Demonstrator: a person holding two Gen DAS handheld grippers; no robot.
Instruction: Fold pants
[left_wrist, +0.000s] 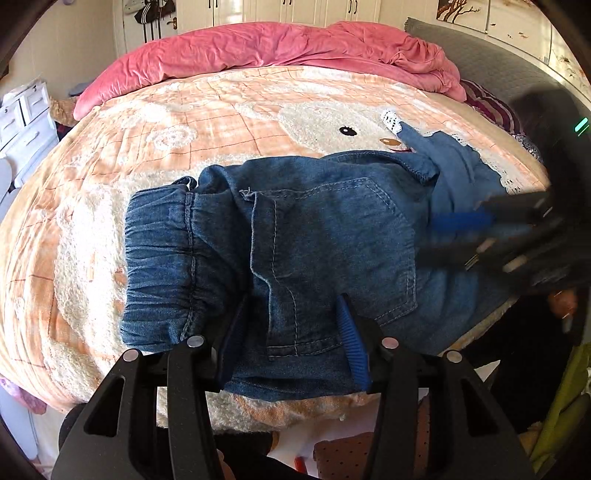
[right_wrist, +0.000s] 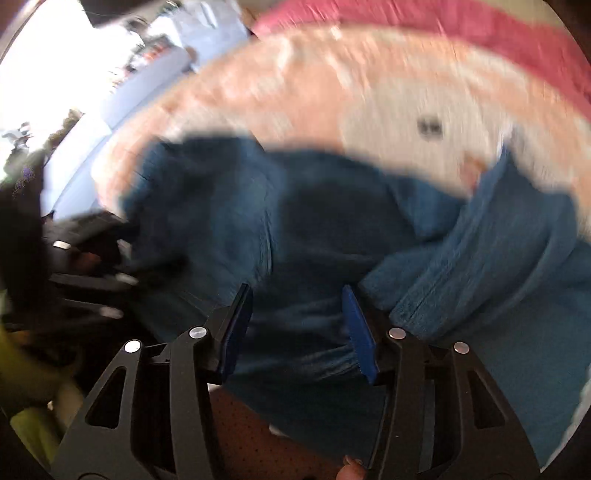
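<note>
The dark blue denim pants (left_wrist: 295, 236) lie bunched on the peach plush bear-print blanket (left_wrist: 221, 122), elastic waistband at nine o'clock. The left gripper (left_wrist: 291, 339) straddles their near edge, blue pads apart, fabric between them. The right gripper (right_wrist: 295, 328), blurred, also stands parted over the denim at three o'clock.

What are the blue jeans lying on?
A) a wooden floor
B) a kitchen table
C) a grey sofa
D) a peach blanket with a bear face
D: in the left wrist view the jeans lie on a peach and cream blanket with a cartoon bear's eye and nose showing just behind them.
</note>
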